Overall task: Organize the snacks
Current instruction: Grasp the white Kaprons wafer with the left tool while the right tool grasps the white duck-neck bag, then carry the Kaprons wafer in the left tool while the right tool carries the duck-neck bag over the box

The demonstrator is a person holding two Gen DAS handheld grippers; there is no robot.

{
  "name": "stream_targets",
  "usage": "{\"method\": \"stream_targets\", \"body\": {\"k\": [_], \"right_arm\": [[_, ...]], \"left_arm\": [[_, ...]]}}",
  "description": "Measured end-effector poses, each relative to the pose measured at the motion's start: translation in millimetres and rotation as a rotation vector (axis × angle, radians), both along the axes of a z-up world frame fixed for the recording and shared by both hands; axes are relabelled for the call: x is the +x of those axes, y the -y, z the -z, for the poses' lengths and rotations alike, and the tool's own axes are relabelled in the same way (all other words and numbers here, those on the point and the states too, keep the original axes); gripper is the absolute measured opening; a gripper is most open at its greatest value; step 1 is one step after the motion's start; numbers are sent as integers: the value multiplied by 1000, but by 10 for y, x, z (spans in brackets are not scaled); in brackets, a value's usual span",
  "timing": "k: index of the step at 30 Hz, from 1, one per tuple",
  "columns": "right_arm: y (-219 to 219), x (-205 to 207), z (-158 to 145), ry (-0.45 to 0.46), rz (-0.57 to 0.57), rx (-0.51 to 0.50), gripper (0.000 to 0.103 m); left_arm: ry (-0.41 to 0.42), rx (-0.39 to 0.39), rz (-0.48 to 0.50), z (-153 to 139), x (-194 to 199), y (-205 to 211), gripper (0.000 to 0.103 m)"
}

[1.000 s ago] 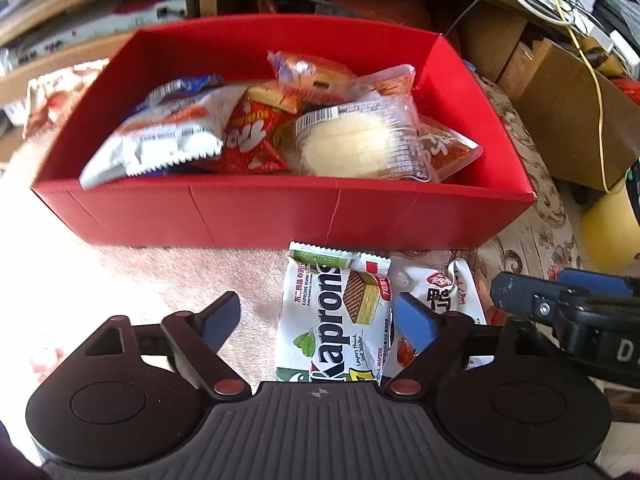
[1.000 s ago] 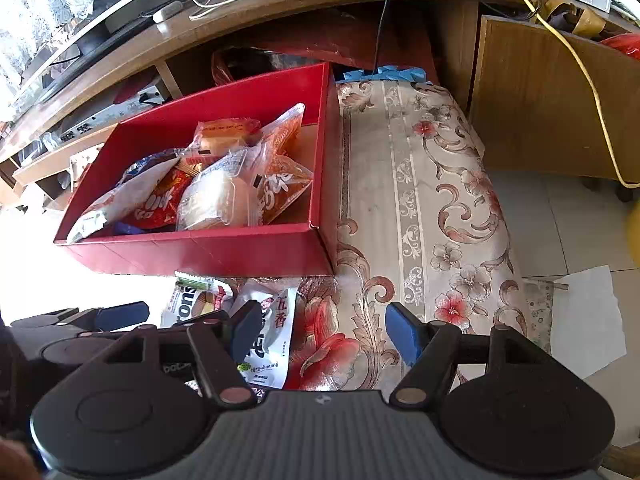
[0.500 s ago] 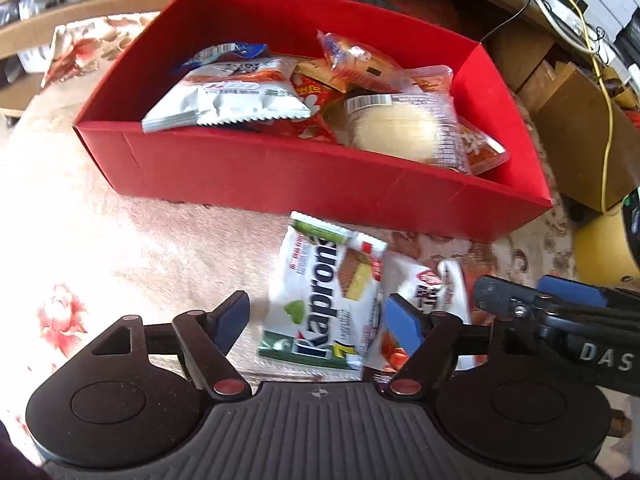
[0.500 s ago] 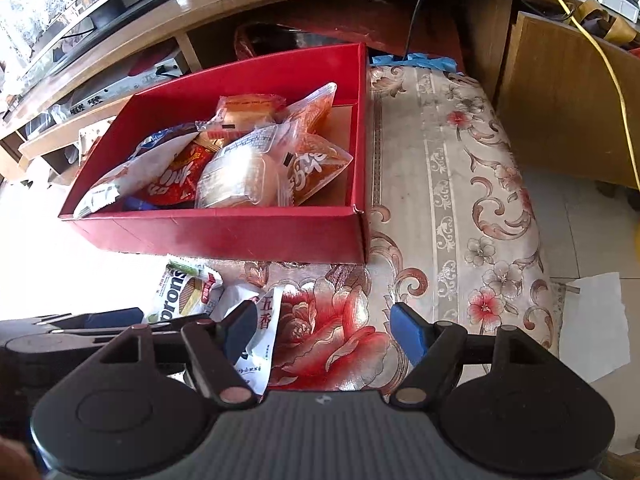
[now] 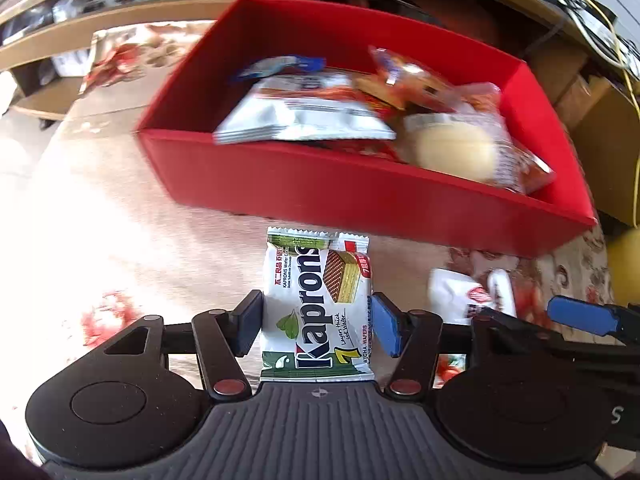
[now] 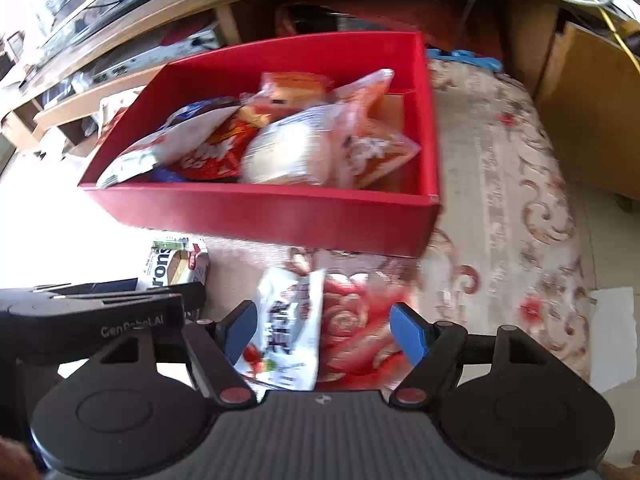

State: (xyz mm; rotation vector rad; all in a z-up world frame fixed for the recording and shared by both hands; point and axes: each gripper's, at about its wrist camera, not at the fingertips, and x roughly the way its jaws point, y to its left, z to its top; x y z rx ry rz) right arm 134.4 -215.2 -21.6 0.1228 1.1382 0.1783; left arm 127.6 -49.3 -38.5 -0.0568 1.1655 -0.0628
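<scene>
A green-and-white Kaprons wafer pack [image 5: 316, 304] stands between the fingers of my left gripper [image 5: 316, 328]. Its jaws are closing and both pads touch the pack's side edges. The pack looks sharp while the background blurs. Just behind it sits a red box [image 5: 360, 196] with several snack packs, among them a wrapped bun [image 5: 452, 152] and a white pack [image 5: 304, 116]. My right gripper [image 6: 324, 332] hangs open over a white pack with red print [image 6: 288, 328], which lies on the cloth close to its left finger, untouched. The same red box [image 6: 260, 216] is in front of it.
A floral cloth [image 6: 500, 200] covers the surface under the box. Wooden shelves [image 6: 120, 68] with electronics run behind, and a wooden cabinet [image 6: 592, 112] stands at the right with a yellow cable [image 5: 634, 92]. White paper [image 6: 612, 340] lies on the floor at the right.
The left jaws have closed in onto the wafer pack, which now sits centred between them. The right gripper has shifted left, so the white pack now lies between its fingers.
</scene>
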Motion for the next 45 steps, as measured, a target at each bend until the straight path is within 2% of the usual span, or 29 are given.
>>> {"method": "stream_targets", "body": {"k": [7, 14, 15, 16, 18, 21, 26, 29, 30, 32, 33, 34, 37, 45], "right_arm": [[-159, 46, 8, 6, -23, -11, 70], [-296, 99, 188, -19, -45, -66, 70], [-333, 85, 216, -15, -61, -79, 75], [-382, 74, 227, -9, -77, -95, 81], [-456, 42, 264, 6, -100, -122, 87], [-471, 24, 305, 18, -124, -99, 100], [-417, -16, 303, 27, -136, -61, 102], [-476, -75, 279, 45, -166, -152, 85], [-470, -102, 267, 48, -168, -158, 82], [-419, -140, 232, 52, -160, -162, 69], [-374, -158, 209, 52, -150, -160, 59], [-325, -174, 192, 50, -139, -153, 54], [-200, -225, 170, 37, -107, -132, 54], [-50, -335, 15, 69, -54, -78, 53]], "left_arm": [[-4, -7, -38, 7, 6, -122, 65], [10, 29, -46, -11, -4, -236, 67], [12, 29, -42, -13, -1, -229, 76], [2, 28, -38, 2, 6, -227, 90], [-7, 52, -31, 66, 16, -219, 91], [-1, 86, -7, 89, 19, -182, 91], [0, 78, -6, 77, 15, -208, 90], [8, 103, 15, 90, 3, -201, 87], [12, 107, 19, 90, -6, -200, 86], [17, 106, 23, 76, -24, -200, 83], [20, 104, 26, 66, -32, -202, 80], [23, 103, 27, 54, -54, -197, 75], [28, 89, 39, 21, -73, -205, 65], [20, 17, 54, -27, -122, -227, 64]]}}
